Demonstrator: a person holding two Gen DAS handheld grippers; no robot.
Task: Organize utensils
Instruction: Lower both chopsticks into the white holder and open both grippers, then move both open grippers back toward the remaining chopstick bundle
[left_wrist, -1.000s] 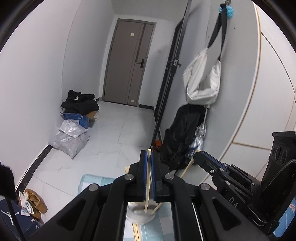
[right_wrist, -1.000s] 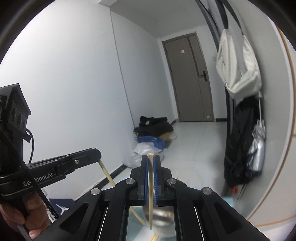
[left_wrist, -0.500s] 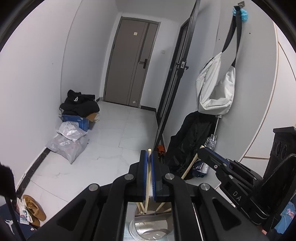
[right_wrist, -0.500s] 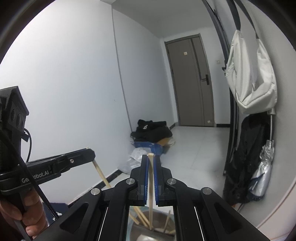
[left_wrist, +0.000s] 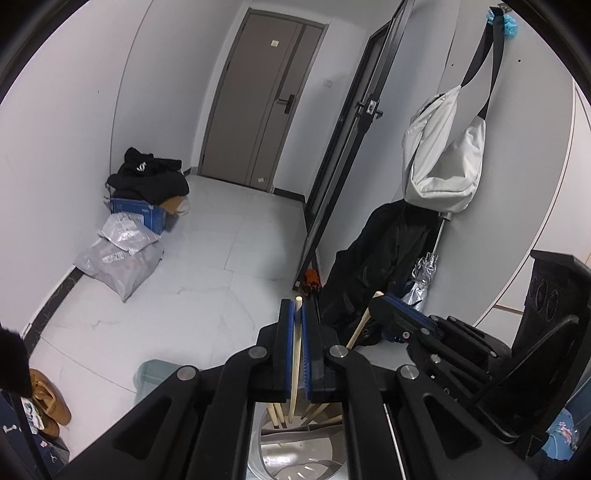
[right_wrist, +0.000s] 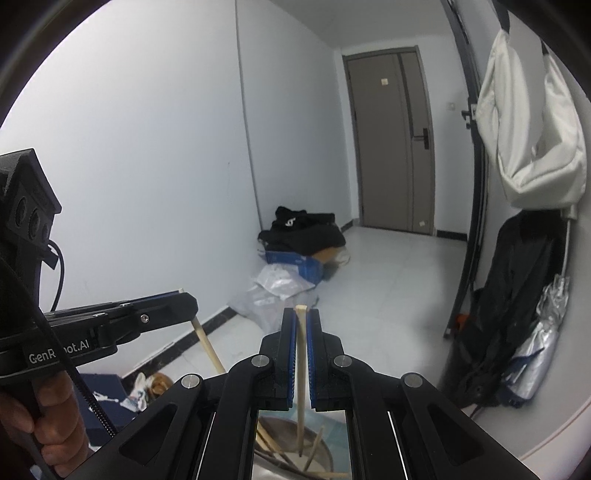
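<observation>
Each gripper, left and right, clamps one chopstick above the steel holder. Next, probably, they lower and release.

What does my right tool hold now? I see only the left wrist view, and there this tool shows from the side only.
Observer: In the right wrist view the right tool is shut on one chopstick, which stands upright between the two fingers.
Operator: Where does its lower tip go?
Observer: It points down into the metal holder. I cannot tell if it touches the bottom.
Operator: How does my left tool look from that side?
Observer: The left tool grips a second chopstick near its top end, and it slants down and to the right, toward the same holder.
</observation>
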